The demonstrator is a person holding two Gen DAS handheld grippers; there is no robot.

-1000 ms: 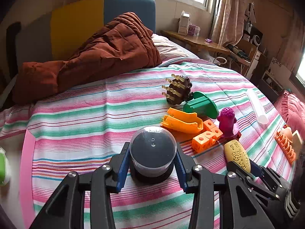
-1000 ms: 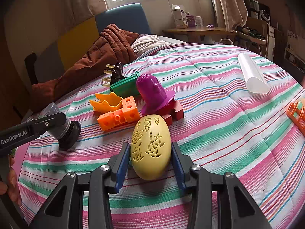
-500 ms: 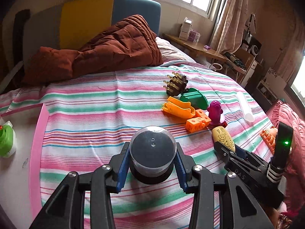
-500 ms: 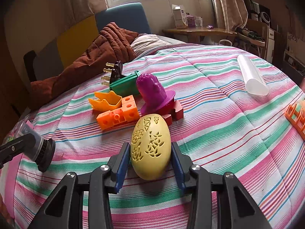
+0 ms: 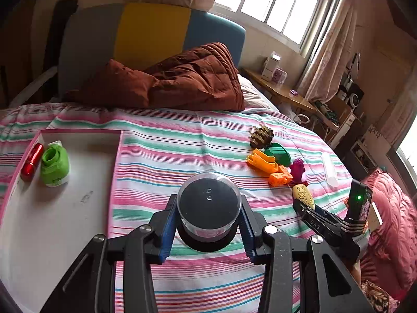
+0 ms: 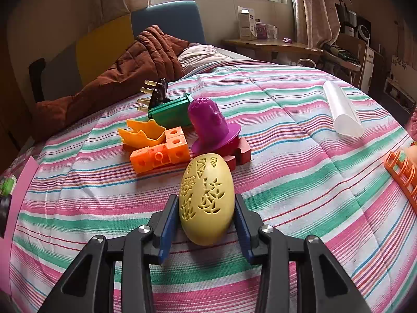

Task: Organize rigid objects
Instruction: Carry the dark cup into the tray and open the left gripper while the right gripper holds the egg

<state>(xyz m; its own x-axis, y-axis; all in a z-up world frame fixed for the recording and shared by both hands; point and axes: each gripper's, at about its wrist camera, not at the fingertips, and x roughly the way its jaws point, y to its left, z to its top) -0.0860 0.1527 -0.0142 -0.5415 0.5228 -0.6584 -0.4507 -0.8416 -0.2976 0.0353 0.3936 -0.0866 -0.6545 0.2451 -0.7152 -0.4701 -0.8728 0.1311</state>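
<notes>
My left gripper (image 5: pixel 207 224) is shut on a clear-domed black container (image 5: pixel 208 204), held above the striped bed, right of a pink-edged white tray (image 5: pixel 65 208). The tray holds a green toy (image 5: pixel 54 165) and a red cylinder (image 5: pixel 32 160). My right gripper (image 6: pixel 206 221) is shut on a yellow carved egg (image 6: pixel 206 198); it also shows in the left wrist view (image 5: pixel 302 195). A toy pile lies ahead: orange blocks (image 6: pixel 159 154), orange crown piece (image 6: pixel 142 134), purple bell-shaped toy (image 6: pixel 211 126), green piece (image 6: pixel 169 113), a dark spiked piece (image 6: pixel 159 91).
A clear tube (image 6: pixel 341 110) lies at the right of the bed. An orange rack (image 6: pixel 404 174) is at the right edge. A brown quilt (image 5: pixel 169 80) is heaped at the headboard. A wooden desk (image 6: pixel 271 44) stands beyond the bed.
My left gripper has swung left and back with the domed container; the tray has come into its view. The right gripper and egg have stayed put.
</notes>
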